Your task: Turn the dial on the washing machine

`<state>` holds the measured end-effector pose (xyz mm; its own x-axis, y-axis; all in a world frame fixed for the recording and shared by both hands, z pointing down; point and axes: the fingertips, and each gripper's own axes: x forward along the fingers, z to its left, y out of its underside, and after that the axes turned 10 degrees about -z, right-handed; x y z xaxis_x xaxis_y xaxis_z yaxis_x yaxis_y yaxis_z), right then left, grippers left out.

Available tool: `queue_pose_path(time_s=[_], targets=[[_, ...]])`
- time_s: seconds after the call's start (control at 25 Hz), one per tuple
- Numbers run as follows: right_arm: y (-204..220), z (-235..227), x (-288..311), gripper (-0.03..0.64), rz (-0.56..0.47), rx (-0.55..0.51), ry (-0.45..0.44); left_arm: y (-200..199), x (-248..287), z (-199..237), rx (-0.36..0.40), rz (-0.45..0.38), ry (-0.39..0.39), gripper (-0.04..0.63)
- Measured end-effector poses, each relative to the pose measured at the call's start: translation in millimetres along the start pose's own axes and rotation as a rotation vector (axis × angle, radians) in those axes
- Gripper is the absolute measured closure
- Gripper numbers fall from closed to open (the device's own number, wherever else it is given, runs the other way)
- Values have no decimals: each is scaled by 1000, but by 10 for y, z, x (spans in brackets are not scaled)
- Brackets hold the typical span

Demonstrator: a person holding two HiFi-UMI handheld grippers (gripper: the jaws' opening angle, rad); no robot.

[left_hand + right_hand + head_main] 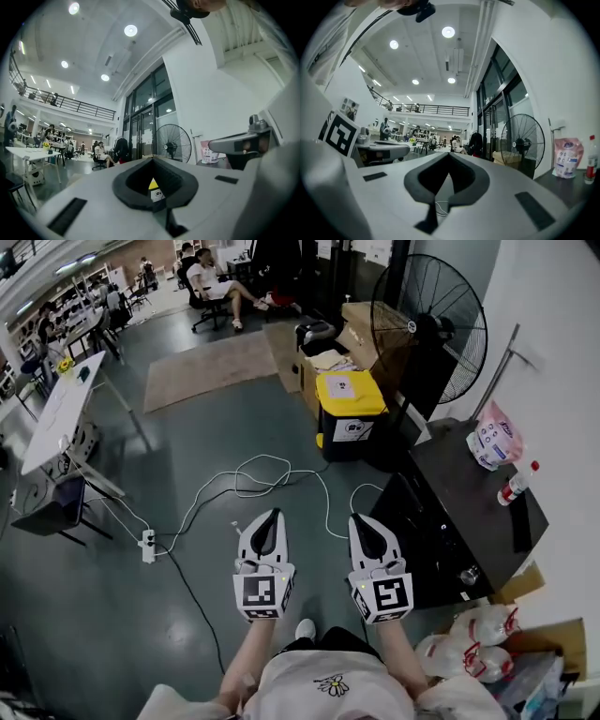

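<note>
Where the fingers (123, 187) of the left gripper (152, 159) come to their tip, the two dark pads are pressed together, fully closed, with nothing held. A yellow-lidded bin (153, 185) shows only through the hollow behind the tip. The right gripper (449, 153) is the same: fingers (468, 183) closed tip to tip and empty, with a bit of white cable (439, 206) visible through the hollow. In the head view, both grippers are side by side, apart from each other, pointing away from the person and held in the air above the grey floor (187, 615). The washing machine (469, 493) is a dark unit against the white wall, to the right of the right gripper, near it but not touching. The dial (469, 574) reads as a small shiny round knob low on the machine's near front corner, clear of both grippers. A detergent pouch (494, 437) and a red-capped bottle (515, 484) stand on the machine's top. Beyond it is a pedestal fan (429, 326). The white cable loops across the floor ahead of the grippers, and a power strip (148, 545) lies to their left.
</note>
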<state>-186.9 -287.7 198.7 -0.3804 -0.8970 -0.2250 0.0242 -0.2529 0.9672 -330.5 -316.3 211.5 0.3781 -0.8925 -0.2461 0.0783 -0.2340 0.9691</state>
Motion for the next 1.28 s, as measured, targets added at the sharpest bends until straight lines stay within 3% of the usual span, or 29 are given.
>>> queue_pose_path(time_s=[0.2,0.48,0.64,0.84,1.04,1.28], targets=[[-6,-96,197,614,-2,26,24,16,73,8,-18,18,17,597],[4,-64,227,614,-26,81,-7,-21,24,66,-1,24,-29,597],[-61,-356,18,614,-45,57,47,-56,138,-217,3,11,2,597],[-88,-866,-524,614,-42,32,189,-39,270,-891,-19,5,115,597],[-257,-1266,-1280,614,-5,-86,366,-76,378,-1731,-92,3,317,597],[-325,-1900,-2381,614,59,-170,663,-171,485,-2937,-135,-34,577,597]])
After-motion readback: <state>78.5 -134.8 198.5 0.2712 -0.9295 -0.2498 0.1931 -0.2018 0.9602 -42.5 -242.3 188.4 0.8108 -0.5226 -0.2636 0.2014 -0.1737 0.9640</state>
